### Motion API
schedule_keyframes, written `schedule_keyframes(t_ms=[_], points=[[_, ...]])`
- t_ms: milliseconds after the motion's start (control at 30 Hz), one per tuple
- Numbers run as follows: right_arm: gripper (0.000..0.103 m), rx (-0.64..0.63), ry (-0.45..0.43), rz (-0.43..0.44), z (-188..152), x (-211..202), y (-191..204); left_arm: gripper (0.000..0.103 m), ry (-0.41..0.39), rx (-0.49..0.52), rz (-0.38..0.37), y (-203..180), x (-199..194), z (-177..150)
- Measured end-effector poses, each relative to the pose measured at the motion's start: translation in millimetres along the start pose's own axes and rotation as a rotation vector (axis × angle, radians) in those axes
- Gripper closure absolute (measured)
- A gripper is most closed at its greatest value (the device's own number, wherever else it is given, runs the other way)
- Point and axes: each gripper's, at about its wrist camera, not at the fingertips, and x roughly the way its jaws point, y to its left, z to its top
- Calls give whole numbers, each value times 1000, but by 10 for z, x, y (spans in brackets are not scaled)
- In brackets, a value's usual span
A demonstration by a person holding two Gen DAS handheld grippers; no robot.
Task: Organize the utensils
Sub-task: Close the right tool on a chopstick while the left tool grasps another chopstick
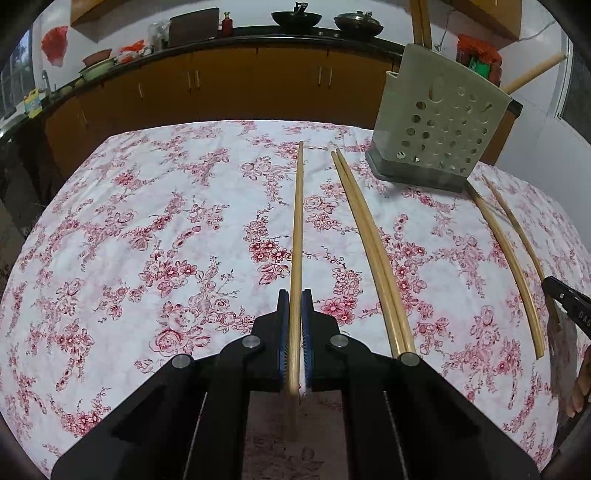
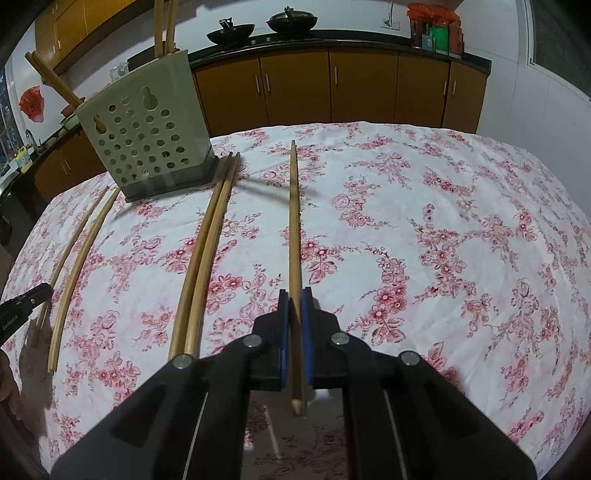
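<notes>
Surface [image 1: 147, 221]: covered by a white cloth with a red floral print, filling most of both views. Brown cabinets [image 1: 258, 85] under a dark counter run behind it, and two dark pans [image 1: 295, 18] sit on that counter.

Utensil holder [image 1: 439, 122]: pale, perforated, on a dark base, standing at the far side of the surface. It is to the right in the left wrist view and to the left in the right wrist view [image 2: 147, 140]. Upright chopsticks [image 2: 164, 26] stick out of its top.

Left gripper [image 1: 294, 295]: jaws narrow, blue pads pressed to both sides of a single chopstick [image 1: 297, 221] that points away along the cloth.

Right gripper [image 2: 294, 295]: jaws narrow as well, closed on a lone chopstick [image 2: 293, 221]. Its near end juts out behind the pads.

Chopstick pair [image 1: 369, 243]: lying side by side and touching on the cloth, just beside the held one and in front of the holder.

Two separate chopsticks [image 1: 506, 251]: lying slightly apart beyond the holder's far side. The other gripper's dark tip [image 1: 569, 302] shows at the frame edge near them.
</notes>
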Motion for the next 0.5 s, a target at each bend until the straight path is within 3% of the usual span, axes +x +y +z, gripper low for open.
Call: schedule_keyframes(t_ms=[500], points=[[94,-5,0,1,-35,-19,27,95,1,3,-7,-13,-27,-27]])
